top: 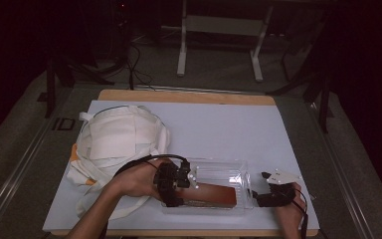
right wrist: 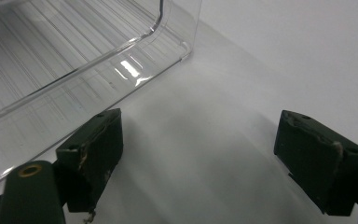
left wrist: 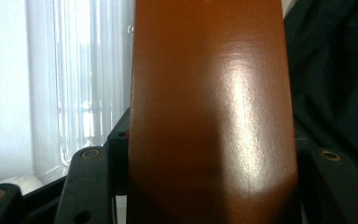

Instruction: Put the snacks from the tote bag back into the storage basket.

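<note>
Landmark: a clear plastic box (top: 229,172) lay on the white sheet (top: 219,124) near the front edge of the table.
Brown block: a flat, glossy brown block (top: 218,194) lay lengthwise along the front side of the box, inside its walls as far as the high view showed.
Left tongs: the left gripper (top: 191,180) sat at the left end of the box, clenched on the brown block (left wrist: 209,112), which ran straight up between its black jaws in the left gripper view.
Left hand: the left hand (top: 134,179) came in from the bottom left of the box, a cable looping over it.
Right tongs: the right gripper (top: 258,195) rested just beside the right end of the box, released; its jaws stood wide apart over bare sheet (right wrist: 270,60), with nothing between them.
Box corner: the box (right wrist: 74,60) showed a ribbed corner close to one jaw in the right gripper view; whether they touched could not be told.
Cloth bag: a white cloth bag (top: 117,139) lay crumpled to the left of the box and behind it.
</note>
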The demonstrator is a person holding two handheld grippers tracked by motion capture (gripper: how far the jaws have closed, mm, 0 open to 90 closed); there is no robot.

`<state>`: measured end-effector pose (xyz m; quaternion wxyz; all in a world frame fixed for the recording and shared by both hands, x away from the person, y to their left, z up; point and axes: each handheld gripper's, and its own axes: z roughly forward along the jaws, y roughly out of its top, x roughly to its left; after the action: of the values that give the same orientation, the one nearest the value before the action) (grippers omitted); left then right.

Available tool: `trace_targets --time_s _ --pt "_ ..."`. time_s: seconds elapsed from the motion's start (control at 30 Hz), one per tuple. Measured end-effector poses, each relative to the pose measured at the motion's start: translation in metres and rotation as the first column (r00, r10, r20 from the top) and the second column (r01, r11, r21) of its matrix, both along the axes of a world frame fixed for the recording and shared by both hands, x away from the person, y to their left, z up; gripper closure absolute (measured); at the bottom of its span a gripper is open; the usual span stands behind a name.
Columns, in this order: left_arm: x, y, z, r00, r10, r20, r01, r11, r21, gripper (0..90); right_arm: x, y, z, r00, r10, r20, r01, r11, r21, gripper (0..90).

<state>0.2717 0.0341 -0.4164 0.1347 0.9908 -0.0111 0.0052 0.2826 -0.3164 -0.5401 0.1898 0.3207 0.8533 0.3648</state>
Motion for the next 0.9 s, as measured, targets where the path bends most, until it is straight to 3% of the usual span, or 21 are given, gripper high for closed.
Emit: trace_targets --time_s 0.43,0.9 --pt "0.002 -0.010 -0.006 1.0000 0.000 -0.007 0.000 1.0000 0.004 42.2 0.000 0.000 0.000 1.0000 -0.001 -0.002 0.001 1.0000 0.002 15.5" --pt "0.003 -0.017 -0.009 0.9986 0.024 -0.047 -0.024 0.9997 0.008 40.2 0.000 0.000 0.000 1.0000 0.000 -0.002 0.000 1.0000 0.000 15.5"
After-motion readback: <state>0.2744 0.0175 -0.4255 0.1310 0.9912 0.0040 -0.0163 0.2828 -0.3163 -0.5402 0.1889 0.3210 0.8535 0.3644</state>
